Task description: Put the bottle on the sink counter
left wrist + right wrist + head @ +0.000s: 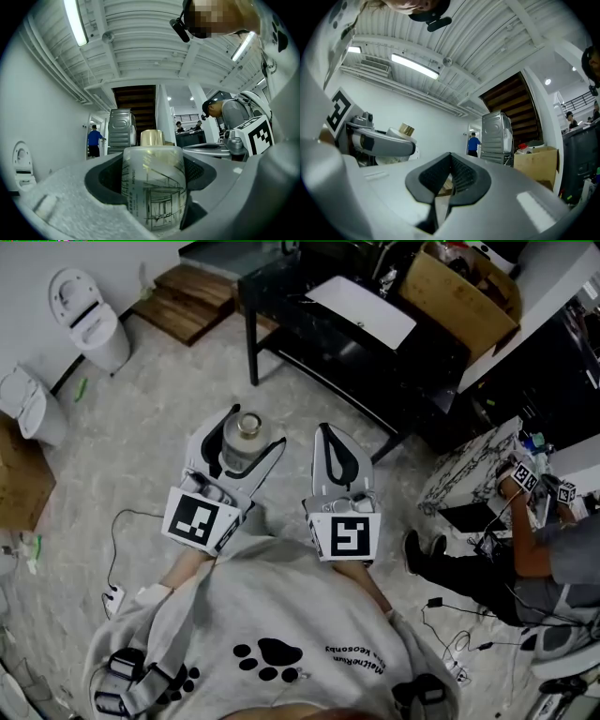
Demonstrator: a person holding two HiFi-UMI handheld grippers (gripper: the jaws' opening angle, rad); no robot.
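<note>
Seen from overhead, a person in a grey sweatshirt stood on a pale speckled floor (159, 456), holding a two-jawed claw in each hand in front of the chest. The left gripper (255, 427) had its jaws spread wide and pressed against both sides of a small bottle (242, 452), which stood upright between the dark pads, in the air above the floor. From the claw's own camera the bottle was frosted and see-through, printed with a fine line drawing and small lettering, and topped with a shiny gold cap (152, 137); I could not tell whether anything was inside it. The right gripper (328, 432) sat just beside the left one, its jaws pressed fully together and holding nothing. Ahead of the person stood a black table (309, 343) with a white sheet (361, 310) lying on it. An open cardboard box (459, 292) leaned at the table's far end, and its contents were too unclear to name. Another cardboard box (21, 479) stood at the left edge of the room. A white toilet (89, 320) stood against the far wall with its lid up. Low wooden steps (187, 298) lay beyond it. At the right, a second person (525, 559) sat low among cables.
</note>
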